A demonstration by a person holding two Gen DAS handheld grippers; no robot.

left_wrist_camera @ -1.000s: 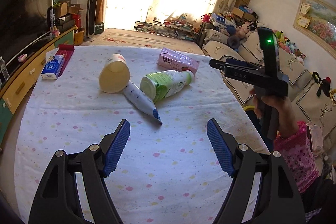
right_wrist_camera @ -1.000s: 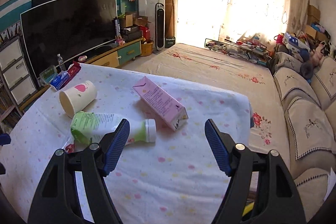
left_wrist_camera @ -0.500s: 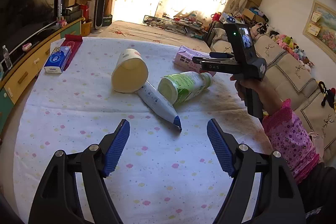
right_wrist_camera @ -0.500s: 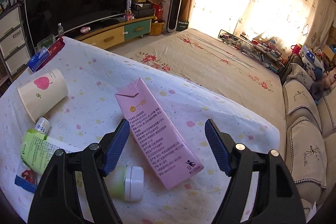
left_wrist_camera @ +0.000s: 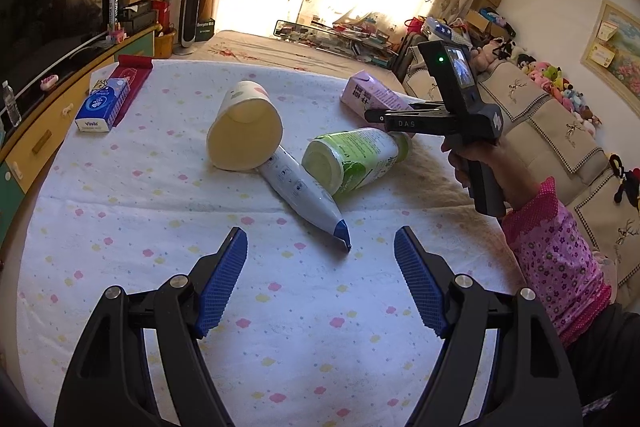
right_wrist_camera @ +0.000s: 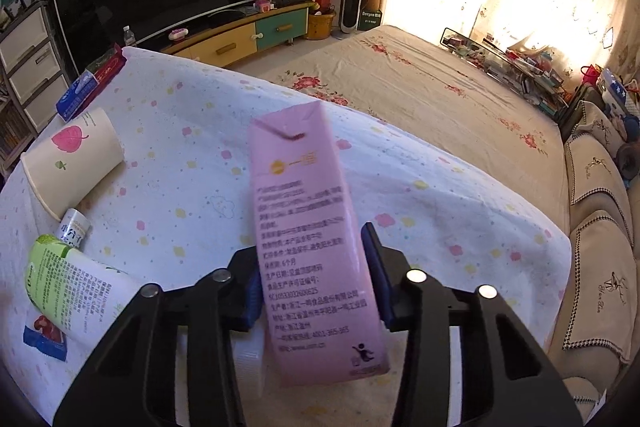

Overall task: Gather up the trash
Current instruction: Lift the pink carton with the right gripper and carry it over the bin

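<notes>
A pink drink carton [right_wrist_camera: 308,227] lies on the dotted tablecloth [right_wrist_camera: 192,147]. My right gripper [right_wrist_camera: 312,243] is closing around its lower half, and the blue pads [right_wrist_camera: 253,291] meet its sides. From the left wrist the same carton [left_wrist_camera: 370,95] shows behind the right gripper's tip [left_wrist_camera: 370,115]. A paper cup [left_wrist_camera: 244,131], a white tube with a blue end [left_wrist_camera: 298,193] and a green-labelled bottle [left_wrist_camera: 352,157] lie on their sides mid-table. My left gripper [left_wrist_camera: 320,233] stands open just short of the tube's blue end, with nothing between its fingers.
A blue tissue pack [left_wrist_camera: 102,105] and a red packet [left_wrist_camera: 134,75] lie at the table's far left edge. A hand in a pink floral sleeve [left_wrist_camera: 560,255] holds the right gripper. A cushioned sofa [left_wrist_camera: 560,131] runs along the right, a TV cabinet [right_wrist_camera: 240,43] along the left.
The right gripper has come down over the pink carton and narrowed its jaws from wide apart onto the carton's sides. The left gripper crept closer to the tube, still open.
</notes>
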